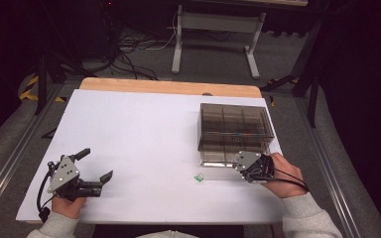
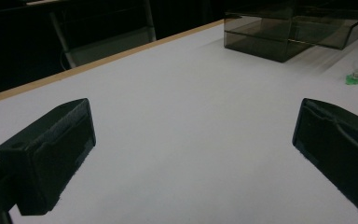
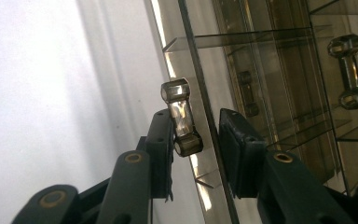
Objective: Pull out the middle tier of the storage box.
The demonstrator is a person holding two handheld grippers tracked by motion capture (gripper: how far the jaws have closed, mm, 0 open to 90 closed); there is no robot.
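Two jaws of the right gripper [image 3: 196, 135] pinch the handle [image 3: 181, 116], its long axis along them; left gripper [image 1: 95, 168] spread.

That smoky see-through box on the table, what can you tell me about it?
The box looks like dark tinted clear plastic, split by thin walls into compartments. It sits on the white table near its right far side. At its near lower edge a drawer-like front carries a small clear dumbbell-shaped handle. The right gripper has its jaws around that handle and the front panel; one jaw seems to touch the handle. A similar handle shows further along.
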